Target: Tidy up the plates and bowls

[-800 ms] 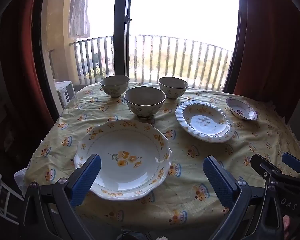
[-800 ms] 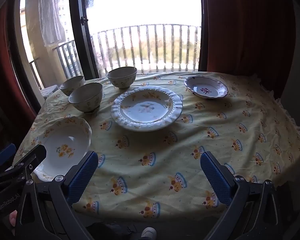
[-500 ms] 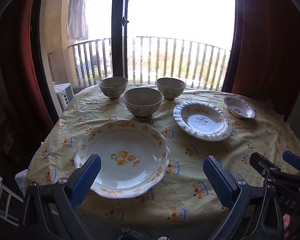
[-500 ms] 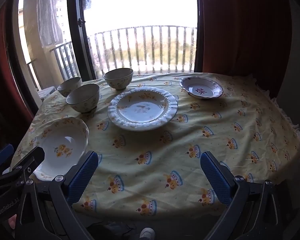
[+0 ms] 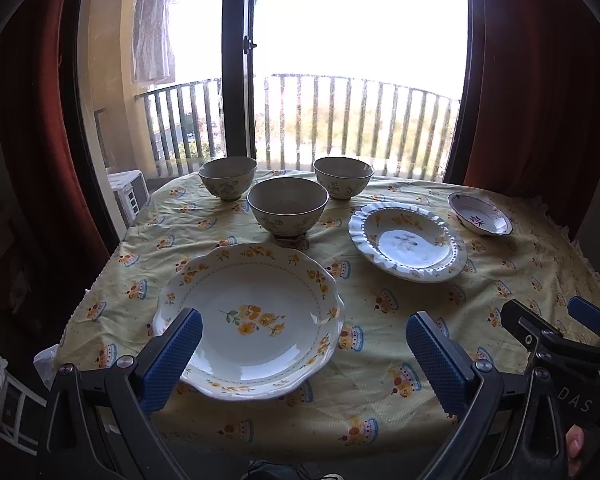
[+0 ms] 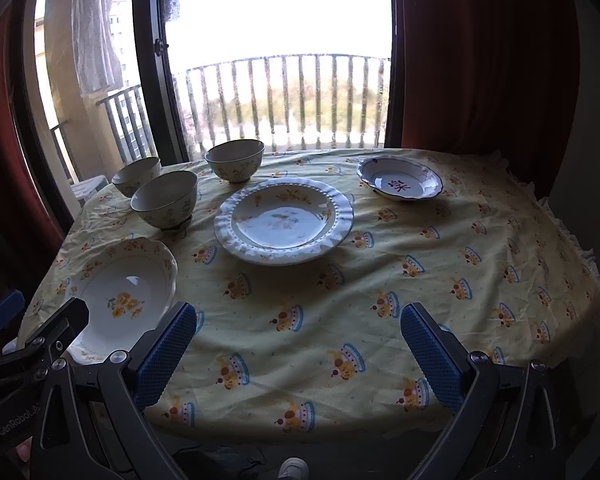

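Note:
A big scalloped plate with yellow flowers (image 5: 252, 316) (image 6: 120, 292) lies at the table's near left. Behind it stand three floral bowls: one in the middle (image 5: 287, 206) (image 6: 165, 199), one far left (image 5: 228, 177) (image 6: 137, 175), one far right (image 5: 343, 177) (image 6: 235, 159). A white frilled plate (image 5: 408, 242) (image 6: 283, 220) sits mid-table and a small blue-rimmed dish (image 5: 480, 219) (image 6: 399, 179) lies beyond it. My left gripper (image 5: 302, 354) hangs open above the near edge, over the flowered plate's front rim. My right gripper (image 6: 298, 350) is open over bare cloth, nothing between its fingers.
A yellow cloth (image 6: 460, 264) with crown prints covers the table. Behind it are a balcony door, railing (image 5: 340, 120) and dark red curtains (image 6: 480, 60). The right gripper's frame (image 5: 560, 344) shows at the left wrist view's right edge. A shoe tip (image 6: 294, 468) shows below.
Both grippers have drawn back and tilted up a little; the dishes sit slightly lower and smaller in both views. Nothing on the table has moved.

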Available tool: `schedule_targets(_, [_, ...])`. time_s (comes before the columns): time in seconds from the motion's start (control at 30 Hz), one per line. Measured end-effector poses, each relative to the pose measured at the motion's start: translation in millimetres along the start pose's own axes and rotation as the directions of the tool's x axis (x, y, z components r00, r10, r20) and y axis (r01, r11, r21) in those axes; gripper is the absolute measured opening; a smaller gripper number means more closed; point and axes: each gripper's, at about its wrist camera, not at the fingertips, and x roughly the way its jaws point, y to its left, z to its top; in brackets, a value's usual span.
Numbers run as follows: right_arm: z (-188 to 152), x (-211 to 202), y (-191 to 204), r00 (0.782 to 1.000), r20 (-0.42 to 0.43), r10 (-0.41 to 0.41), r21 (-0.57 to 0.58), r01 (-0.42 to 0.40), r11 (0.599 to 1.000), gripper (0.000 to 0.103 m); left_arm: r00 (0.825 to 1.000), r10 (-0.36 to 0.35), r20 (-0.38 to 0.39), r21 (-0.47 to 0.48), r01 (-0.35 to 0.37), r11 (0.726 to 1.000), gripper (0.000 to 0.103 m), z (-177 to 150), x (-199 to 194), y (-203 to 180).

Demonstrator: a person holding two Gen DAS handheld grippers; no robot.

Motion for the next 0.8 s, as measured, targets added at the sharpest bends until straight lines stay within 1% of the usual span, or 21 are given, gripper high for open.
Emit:
schedule_targets(0.23, [1.6, 3.4, 0.9, 1.0, -0.003, 0.004, -0.002, -0.004, 1.0, 0.103, 1.0, 0.009, -0.007, -0.018, -0.009, 1.0, 0.103, 2.8, 5.2, 4.6])
schedule_targets(0.47, [2.9, 3.2, -0.3, 1.0, 0.01, -0.009, 0.001, 0.009, 1.0, 0.103, 1.0, 0.002, -0.007, -0.015, -0.002, 1.0, 0.103, 2.6, 7.3, 4.0])
schedule_targets(0.8, [0.4, 6.4, -2.7, 1.0, -0.002, -0.007, 0.0, 0.007, 1.0, 0.103, 1.0, -0.005, -0.013, -0.009, 0.005, 1.0, 0.103, -1.5, 9.0, 0.1])
